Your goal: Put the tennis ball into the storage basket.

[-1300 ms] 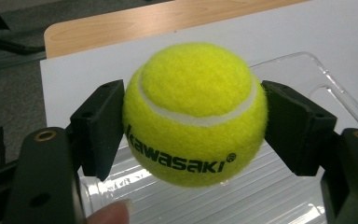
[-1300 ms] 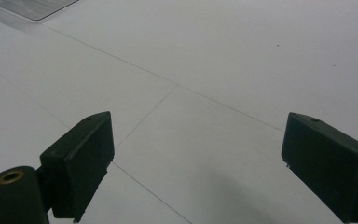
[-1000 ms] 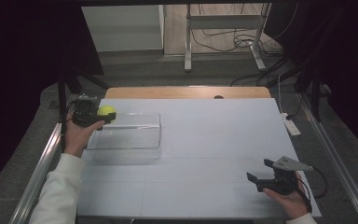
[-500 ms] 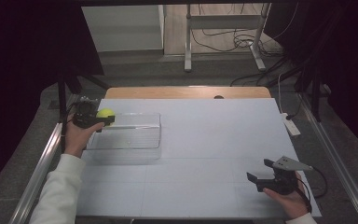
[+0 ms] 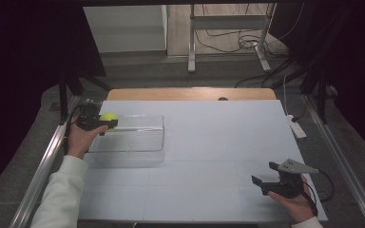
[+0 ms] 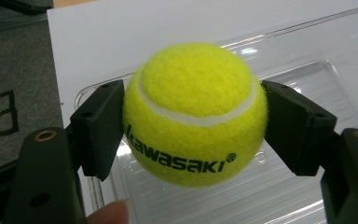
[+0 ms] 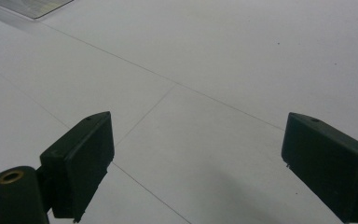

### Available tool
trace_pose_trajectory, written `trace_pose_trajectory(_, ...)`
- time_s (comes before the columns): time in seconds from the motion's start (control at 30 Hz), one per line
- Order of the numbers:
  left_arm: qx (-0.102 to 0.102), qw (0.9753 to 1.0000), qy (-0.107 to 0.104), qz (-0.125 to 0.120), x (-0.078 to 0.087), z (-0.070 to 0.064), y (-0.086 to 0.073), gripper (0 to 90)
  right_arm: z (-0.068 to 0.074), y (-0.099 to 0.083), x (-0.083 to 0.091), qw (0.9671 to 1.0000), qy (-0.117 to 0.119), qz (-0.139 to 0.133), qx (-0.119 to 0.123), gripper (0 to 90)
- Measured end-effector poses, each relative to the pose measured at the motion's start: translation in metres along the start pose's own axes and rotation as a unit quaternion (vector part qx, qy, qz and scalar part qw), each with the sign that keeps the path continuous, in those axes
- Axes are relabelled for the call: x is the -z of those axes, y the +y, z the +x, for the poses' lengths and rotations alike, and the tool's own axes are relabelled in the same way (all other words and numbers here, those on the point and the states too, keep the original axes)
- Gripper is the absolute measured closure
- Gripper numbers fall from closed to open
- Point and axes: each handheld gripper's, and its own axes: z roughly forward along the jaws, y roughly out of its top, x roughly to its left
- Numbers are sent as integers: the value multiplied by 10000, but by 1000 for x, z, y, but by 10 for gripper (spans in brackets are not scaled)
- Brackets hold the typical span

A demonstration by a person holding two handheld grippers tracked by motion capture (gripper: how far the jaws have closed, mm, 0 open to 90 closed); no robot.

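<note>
White table, wood edge at the far side, white power strip off the right edge. Largest item on it: clear plastic tray, left half, empty.

Left gripper at the tray's near-left corner, clamped on the tennis ball. In the left gripper view: ball pinched at its two sides by the black pads, "kawasaki" print facing the camera, tray floor directly behind and below, fingertip at the bottom edge. Ball held above the tray corner, not resting in it as far as visible.

Right gripper near the front right of the table, well apart from tray and ball. Jaws spread wide, nothing between, bare table ahead, tray corner just visible far off.

Step in hand, by judgement: drop ball into tray.

Risks:
- Release from height over the corner → felt ball bounces on hard plastic, hops the low wall, rolls off the left table edge, which is close.
- Release right over the rim → ball lands on the wall, tips outward.
- Tray light and unrestrained; right gripper too far to steady it, so a nudge from the jaws slides it.
- Grip is on the ball's widest line only; a twist of the hand could let it squirt out early.

Lower further, move inboard before opening.
</note>
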Motion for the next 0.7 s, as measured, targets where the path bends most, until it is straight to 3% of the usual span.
trace_pose_trajectory(0.7,6,9996,20,299,-13,4,-5,258,0,0,-1,10000,-14,30,13,93)
